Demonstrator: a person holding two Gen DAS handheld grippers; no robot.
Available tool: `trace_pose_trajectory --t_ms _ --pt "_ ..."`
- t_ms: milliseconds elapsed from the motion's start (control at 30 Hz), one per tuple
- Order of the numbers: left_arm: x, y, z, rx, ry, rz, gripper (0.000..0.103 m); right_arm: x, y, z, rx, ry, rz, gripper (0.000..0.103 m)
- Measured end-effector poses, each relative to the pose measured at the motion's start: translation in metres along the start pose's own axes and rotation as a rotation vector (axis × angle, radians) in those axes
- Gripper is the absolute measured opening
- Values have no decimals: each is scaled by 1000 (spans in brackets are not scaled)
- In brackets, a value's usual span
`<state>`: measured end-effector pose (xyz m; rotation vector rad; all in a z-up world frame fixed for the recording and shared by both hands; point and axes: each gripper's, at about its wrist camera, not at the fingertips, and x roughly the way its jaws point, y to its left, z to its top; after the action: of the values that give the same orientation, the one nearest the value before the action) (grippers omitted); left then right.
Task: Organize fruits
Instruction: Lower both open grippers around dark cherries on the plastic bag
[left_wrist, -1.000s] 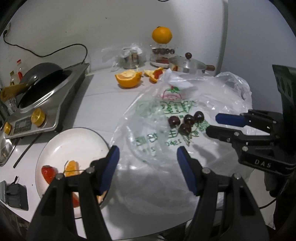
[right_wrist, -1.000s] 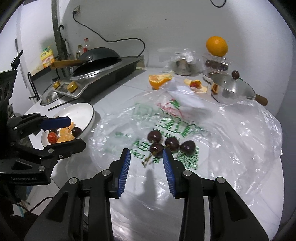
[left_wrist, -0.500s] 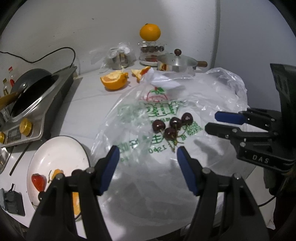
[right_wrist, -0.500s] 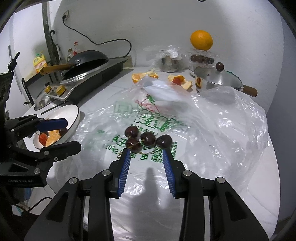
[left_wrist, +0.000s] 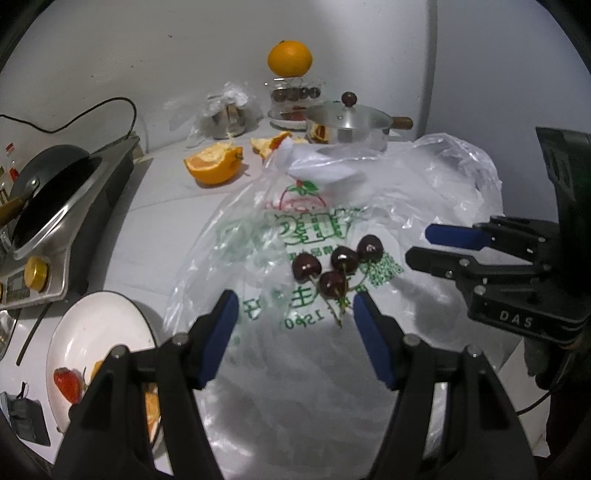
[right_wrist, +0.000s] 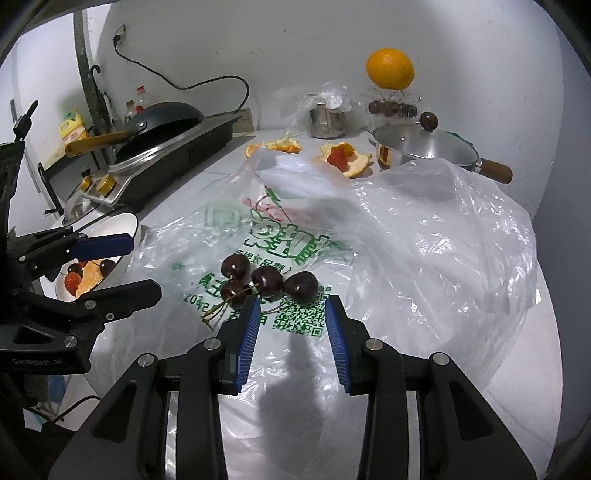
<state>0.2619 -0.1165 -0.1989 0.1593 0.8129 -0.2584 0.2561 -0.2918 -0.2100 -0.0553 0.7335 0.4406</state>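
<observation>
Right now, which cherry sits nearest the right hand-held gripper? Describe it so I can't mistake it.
Find the clear plastic bag with green print spread over the counter. Four dark cherries cluster at its middle. Yours is the cherry at the right end, beside the green QR code, just ahead of the right hand-held gripper.

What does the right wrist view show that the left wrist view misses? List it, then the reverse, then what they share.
Only the right wrist view: a yellow bottle behind the stove, a wall socket.

Only the left wrist view: a dark device lying beside the plate.

Both: four cherries on the plastic bag, the white plate, the whole orange, the lidded pot, and both tools, open.
</observation>
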Motion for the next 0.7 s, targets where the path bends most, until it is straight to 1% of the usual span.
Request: trace_pose_trajectory --t_ms 200,467,700 --pt "18 -3 8 11 16 -5 66 10 -7 2 7 8 14 38" --pt "36 1 18 20 9 -22 66 28 -13 10 0 26 33 38" --pt "50 2 22 52 2 -48 65 39 -15 13 -5 42 48 38"
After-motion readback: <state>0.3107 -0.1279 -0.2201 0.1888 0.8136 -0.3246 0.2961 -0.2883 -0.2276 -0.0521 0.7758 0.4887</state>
